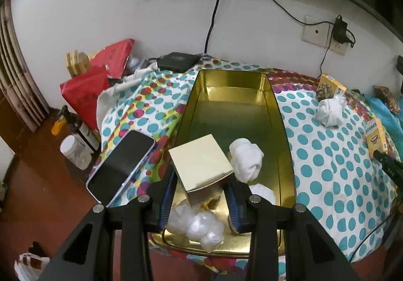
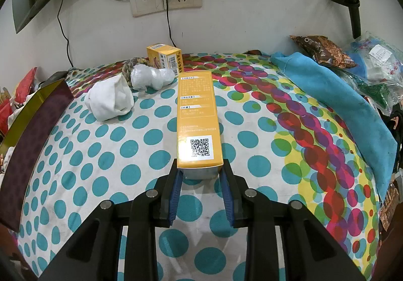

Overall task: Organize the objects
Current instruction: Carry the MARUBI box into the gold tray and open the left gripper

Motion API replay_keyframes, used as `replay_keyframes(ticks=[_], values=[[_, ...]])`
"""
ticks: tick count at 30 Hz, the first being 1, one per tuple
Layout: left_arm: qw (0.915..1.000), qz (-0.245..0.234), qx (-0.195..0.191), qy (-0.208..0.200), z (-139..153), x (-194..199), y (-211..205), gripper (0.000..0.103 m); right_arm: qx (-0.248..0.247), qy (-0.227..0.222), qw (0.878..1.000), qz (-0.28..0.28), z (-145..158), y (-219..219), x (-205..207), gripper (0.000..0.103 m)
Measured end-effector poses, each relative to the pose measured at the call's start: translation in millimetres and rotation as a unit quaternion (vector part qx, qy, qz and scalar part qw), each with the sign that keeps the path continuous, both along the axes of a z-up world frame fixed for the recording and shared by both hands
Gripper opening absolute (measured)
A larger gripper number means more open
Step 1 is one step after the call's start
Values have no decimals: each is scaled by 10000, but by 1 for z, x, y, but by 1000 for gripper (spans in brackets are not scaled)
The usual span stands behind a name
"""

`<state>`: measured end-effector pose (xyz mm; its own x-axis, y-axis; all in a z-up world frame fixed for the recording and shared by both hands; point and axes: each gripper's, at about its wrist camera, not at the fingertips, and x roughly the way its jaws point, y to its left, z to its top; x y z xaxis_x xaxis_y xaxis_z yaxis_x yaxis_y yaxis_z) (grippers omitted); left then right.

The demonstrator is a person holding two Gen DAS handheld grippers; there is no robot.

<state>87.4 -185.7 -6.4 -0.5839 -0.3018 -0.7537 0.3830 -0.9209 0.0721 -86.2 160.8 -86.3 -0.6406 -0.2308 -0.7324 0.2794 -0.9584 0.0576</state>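
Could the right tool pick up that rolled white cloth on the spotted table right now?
Probably not yet. The right tool is already shut on the long yellow box, so it has no free grip. The white cloth itself lies uncovered on the tablecloth, off to its left.

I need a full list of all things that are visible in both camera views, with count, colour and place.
tin box: one, gold inside, on the dotted cloth
cream box: one, held over the tin's near end
white rolled cloth: one, inside the tin
clear plastic bags: a bunch, white, tin's near end
phone: one, dark screen, left of the tin
long yellow box: one, lying on the cloth
small yellow box: one, by the wall
white bundles: two, left of the long box
blue cloth: one, right side
snack bag: one, brown, far right
left hand-held gripper: black, blue pads, grips the cream box
right hand-held gripper: black, grips the long yellow box
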Motion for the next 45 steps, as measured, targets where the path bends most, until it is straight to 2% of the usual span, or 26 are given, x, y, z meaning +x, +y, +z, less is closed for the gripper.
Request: replay_keyframes(ticks=[17, 21, 32, 45], values=[[9991, -243, 11, -355, -31, -33, 11, 37, 2, -2, 10000, -2, 1, 0, 0, 27], [9990, -259, -76, -353, -32, -38, 11, 37, 11, 0, 10000, -3, 0, 0, 0, 27], [9987, -329, -2, -385, -40, -54, 12, 37, 18, -122, 9999, -17, -3, 1, -4, 27], [9987, -378, -55, -342, -45, -57, 13, 37, -16, -134, 9999, -73, -3, 4, -5, 27]])
